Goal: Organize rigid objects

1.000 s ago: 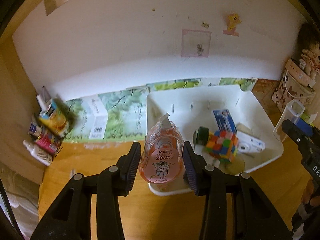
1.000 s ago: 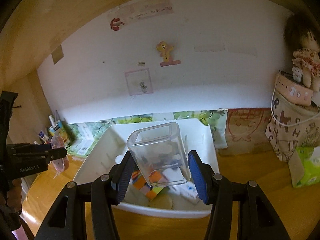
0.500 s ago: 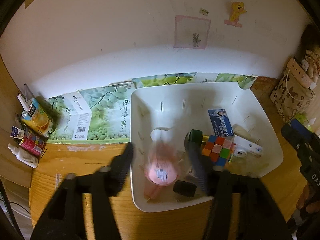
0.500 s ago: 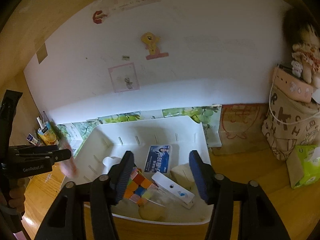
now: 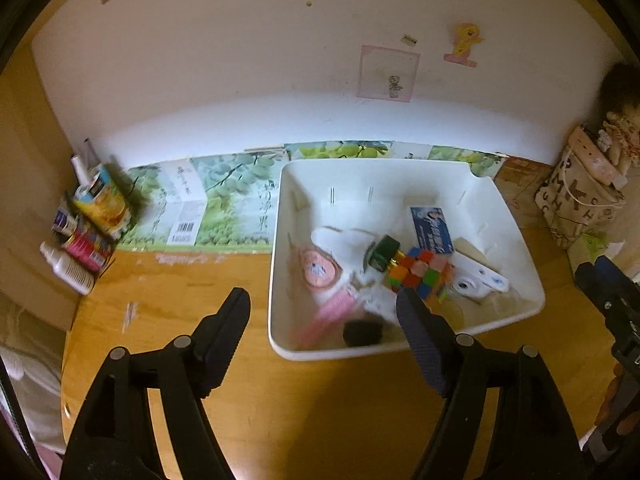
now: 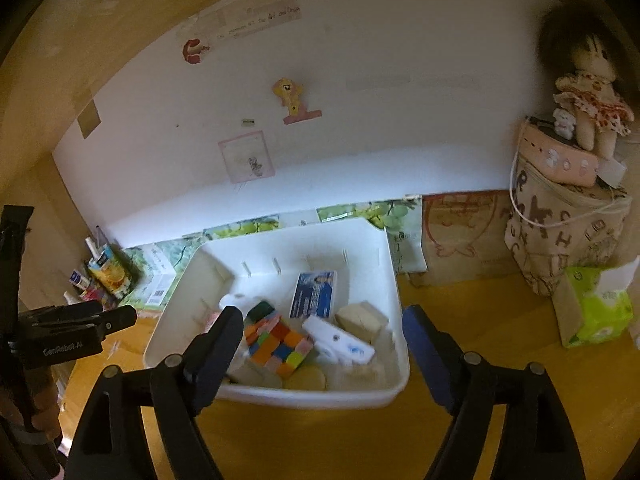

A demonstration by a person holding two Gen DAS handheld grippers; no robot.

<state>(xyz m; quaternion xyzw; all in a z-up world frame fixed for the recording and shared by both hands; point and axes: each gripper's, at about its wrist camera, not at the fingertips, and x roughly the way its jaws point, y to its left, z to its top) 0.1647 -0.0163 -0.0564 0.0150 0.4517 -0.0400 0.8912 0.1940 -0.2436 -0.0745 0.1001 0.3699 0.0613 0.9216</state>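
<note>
Both the left gripper (image 5: 322, 308) and the right gripper (image 6: 322, 326) have just been opening and now stand released with nothing between the jaws, while the pink tape dispenser (image 5: 320, 274) lies blurred inside the white bin (image 5: 516, 236), at centre frame, beside the colour cube (image 5: 420, 274).

White wall (image 5: 240, 80) above wooden desk (image 5: 320, 408)

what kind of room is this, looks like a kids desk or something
Probably a home desk nook, perhaps a child's: cartoon stickers on the white wall, a doll sitting on a printed bag, and a wooden desktop with a white bin holding a puzzle cube and other small items.
</note>
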